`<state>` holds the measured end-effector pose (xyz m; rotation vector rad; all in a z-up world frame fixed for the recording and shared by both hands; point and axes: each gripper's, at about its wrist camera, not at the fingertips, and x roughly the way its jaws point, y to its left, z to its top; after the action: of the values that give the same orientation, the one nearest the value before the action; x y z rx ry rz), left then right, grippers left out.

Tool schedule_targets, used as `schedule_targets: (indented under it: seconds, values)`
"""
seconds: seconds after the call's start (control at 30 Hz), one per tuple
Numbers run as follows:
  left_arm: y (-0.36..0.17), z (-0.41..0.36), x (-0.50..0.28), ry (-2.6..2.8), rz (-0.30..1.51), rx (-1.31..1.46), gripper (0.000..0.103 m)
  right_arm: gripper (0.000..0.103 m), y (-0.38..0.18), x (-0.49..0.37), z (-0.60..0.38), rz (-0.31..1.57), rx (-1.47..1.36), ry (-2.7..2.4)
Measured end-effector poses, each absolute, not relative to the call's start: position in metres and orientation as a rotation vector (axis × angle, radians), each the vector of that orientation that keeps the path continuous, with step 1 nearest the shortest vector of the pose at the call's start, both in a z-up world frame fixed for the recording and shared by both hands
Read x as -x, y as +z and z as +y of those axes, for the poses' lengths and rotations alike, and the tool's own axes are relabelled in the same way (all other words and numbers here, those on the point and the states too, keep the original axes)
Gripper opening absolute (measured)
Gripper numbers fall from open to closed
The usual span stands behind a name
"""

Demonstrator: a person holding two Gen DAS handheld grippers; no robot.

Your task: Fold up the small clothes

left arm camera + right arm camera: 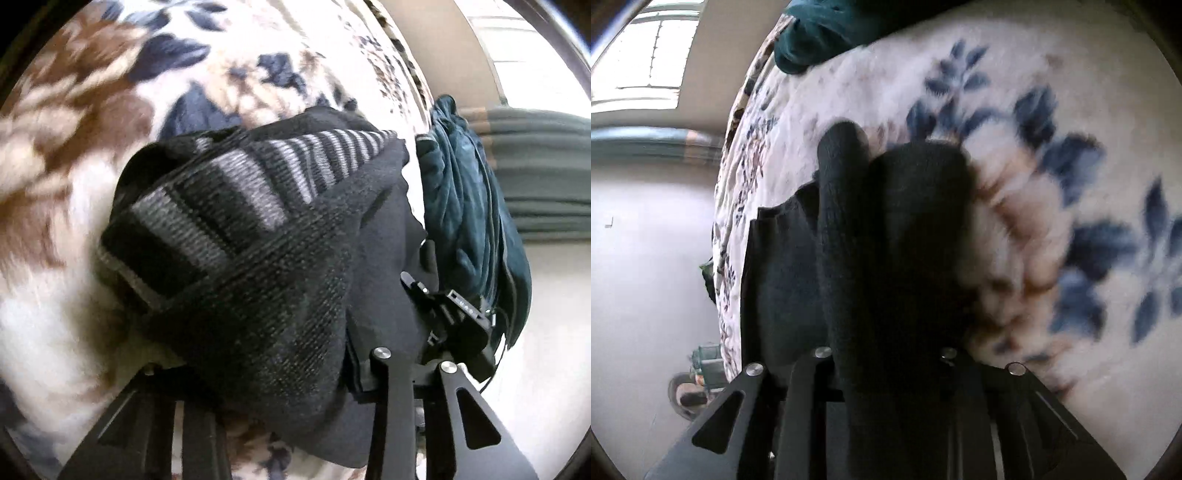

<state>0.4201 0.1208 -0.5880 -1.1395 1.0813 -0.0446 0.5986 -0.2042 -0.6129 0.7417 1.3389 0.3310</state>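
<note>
The fold is judged mid-course: a black knit garment with grey stripes (236,221) is draped over the left gripper (280,373) and right gripper (886,354), fingers hidden — their spread cannot be told. It hangs just above the floral bed (92,110). Next, laying flat is called for — a teal garment (469,206) lies beyond.

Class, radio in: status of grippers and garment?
Left gripper buried under striped knit garment. Right gripper likewise hidden. Teal cloth lies close by.
</note>
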Motion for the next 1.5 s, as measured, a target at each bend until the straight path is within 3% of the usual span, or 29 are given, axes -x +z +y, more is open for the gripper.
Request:
schedule_targets:
  seconds: [0.2, 0.4, 0.47, 0.53, 0.6, 0.7, 0.87, 0.93, 1.03, 1.17, 1.2, 1.23, 1.27, 1.33, 1.5]
  values:
    - [-0.568, 0.140, -0.441, -0.148, 1.136, 0.987, 0.032, 0.018, -0.593, -0.548, -0.213, 1.236, -0.886, 0.229]
    - [-0.552, 0.180, -0.503, -0.333, 1.224, 0.895, 0.032, 0.018, -0.576, -0.425, -0.205, 1.241, -0.982, 0.077]
    - [-0.551, 0.177, -0.524, -0.385, 1.267, 0.818, 0.037, 0.018, -0.578, -0.388, -0.187, 1.262, -1.045, 0.040]
    - [-0.556, 0.172, -0.536, -0.407, 1.314, 0.745, 0.051, 0.023, -0.585, -0.368, -0.176, 1.297, -1.088, 0.050]
    - [-0.562, 0.170, -0.535, -0.422, 1.354, 0.740, 0.057, 0.034, -0.589, -0.362, -0.172, 1.319, -1.084, 0.012]
    - [-0.558, 0.173, -0.514, -0.413, 1.342, 0.736, 0.063, 0.067, -0.583, -0.360, -0.189, 1.331, -1.048, -0.046]
    - [-0.558, 0.180, -0.466, -0.366, 1.346, 0.787, 0.066, 0.080, -0.554, -0.357, -0.226, 1.273, -0.957, -0.110]
    - [-0.566, 0.175, -0.451, -0.367, 1.358, 0.799, 0.067, 0.093, -0.543, -0.362, -0.246, 1.236, -0.901, -0.112]
    - [-0.582, 0.165, -0.446, -0.366, 1.391, 0.801, 0.067, 0.096, -0.555, -0.392, -0.260, 1.248, -0.819, -0.053]
    - [-0.589, 0.153, -0.445, -0.381, 1.327, 0.808, 0.065, 0.096, -0.611, -0.447, -0.263, 1.389, -0.805, 0.101]
    - [-0.587, 0.151, -0.444, -0.384, 1.307, 0.798, 0.055, 0.097, -0.620, -0.457, -0.260, 1.427, -0.794, 0.121]
    - [-0.583, 0.148, -0.445, -0.384, 1.288, 0.764, 0.041, 0.097, -0.622, -0.462, -0.256, 1.440, -0.772, 0.130]
    - [-0.578, 0.147, -0.445, -0.397, 1.272, 0.741, 0.035, 0.093, -0.619, -0.465, -0.251, 1.428, -0.757, 0.160]
    - [-0.569, 0.147, -0.446, -0.406, 1.262, 0.697, 0.027, 0.027, -0.617, -0.465, -0.238, 1.471, -0.725, 0.202]
    - [-0.544, 0.167, -0.453, -0.402, 1.255, 0.671, 0.024, 0.022, -0.593, -0.434, -0.221, 1.465, -0.823, 0.245]
